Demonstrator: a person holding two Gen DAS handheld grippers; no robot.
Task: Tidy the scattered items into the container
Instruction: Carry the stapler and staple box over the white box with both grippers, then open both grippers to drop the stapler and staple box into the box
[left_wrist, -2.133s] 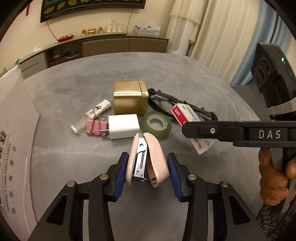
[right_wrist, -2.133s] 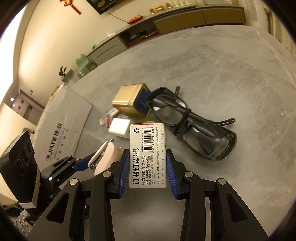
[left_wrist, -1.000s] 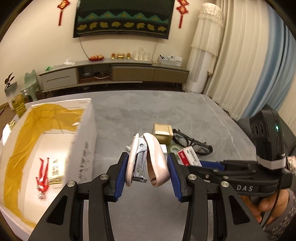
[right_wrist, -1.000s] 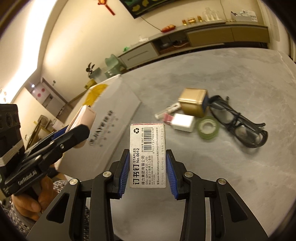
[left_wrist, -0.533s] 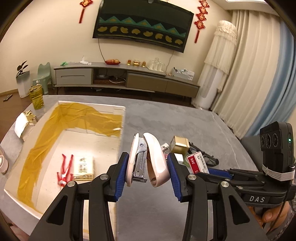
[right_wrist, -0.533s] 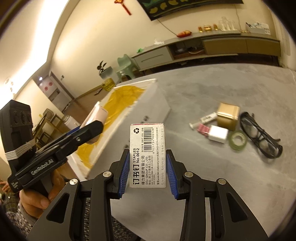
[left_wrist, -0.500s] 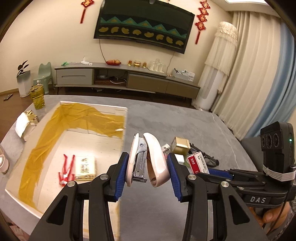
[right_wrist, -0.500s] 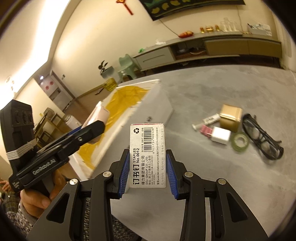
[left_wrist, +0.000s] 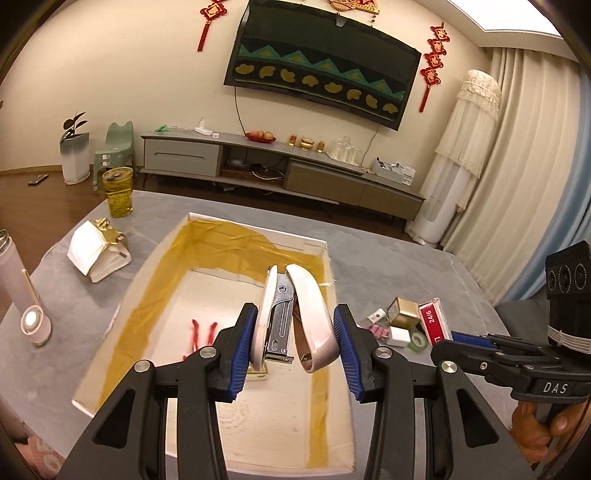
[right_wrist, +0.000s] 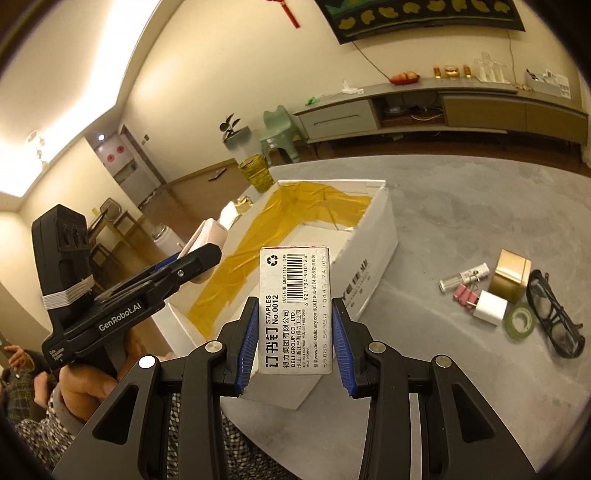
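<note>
My left gripper (left_wrist: 293, 341) is shut on a pink stapler (left_wrist: 295, 317) and hangs above the open white box (left_wrist: 236, 446) lined with yellow tape. A red item (left_wrist: 201, 330) lies on the box floor. My right gripper (right_wrist: 294, 332) is shut on a white staples box (right_wrist: 295, 310), held near the box's front right corner (right_wrist: 369, 266). In the left wrist view the staples box (left_wrist: 436, 319) shows at the right. Scattered on the grey table: a gold tin (right_wrist: 511, 275), pink binder clips (right_wrist: 465, 293), a white charger (right_wrist: 490, 308), a green tape roll (right_wrist: 521, 321), black glasses (right_wrist: 554, 317), a small vial (right_wrist: 463, 278).
Left of the box stand a crumpled white and gold packet (left_wrist: 98, 251), a yellow-green glass (left_wrist: 118, 192) and a pale bottle (left_wrist: 18, 288). A TV cabinet (left_wrist: 280, 173) lines the far wall. A person's hand (right_wrist: 86, 391) holds the left gripper.
Both grippers have risen from the scattered pile and swung left toward the white box. The left gripper with the stapler now hangs over the box's inside.
</note>
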